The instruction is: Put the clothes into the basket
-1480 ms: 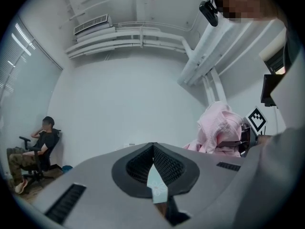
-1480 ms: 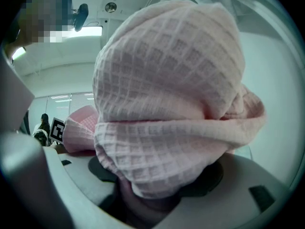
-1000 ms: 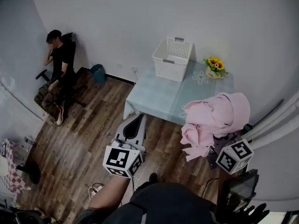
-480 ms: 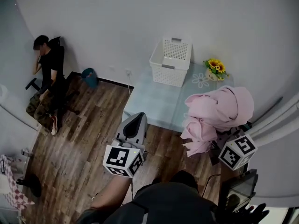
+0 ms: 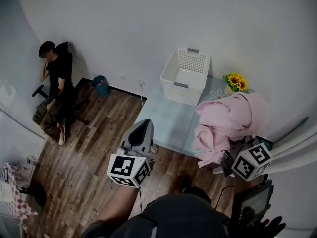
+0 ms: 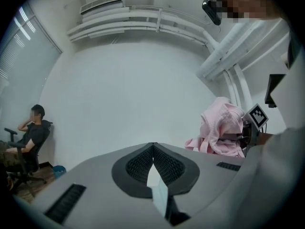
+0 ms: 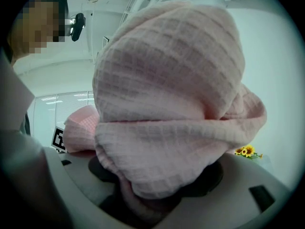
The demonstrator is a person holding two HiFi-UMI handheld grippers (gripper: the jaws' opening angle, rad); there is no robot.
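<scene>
Clamping pink clothes (image 7: 167, 104), right gripper (image 7: 152, 199) — basket (image 5: 182, 90), head view only.

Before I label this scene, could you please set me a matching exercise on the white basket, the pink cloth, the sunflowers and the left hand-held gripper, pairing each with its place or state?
Things:
1. white perforated plastic laundry basket
2. pink waffle-textured cloth
3. small bunch of yellow sunflowers
4. left hand-held gripper

Places or states:
A. jaws together, nothing between them
B. on the table, right of the basket
C. empty, standing on the pale blue table
D. clamped in the right hand-held gripper

Pairs: 1-C, 2-D, 3-B, 4-A.
</scene>
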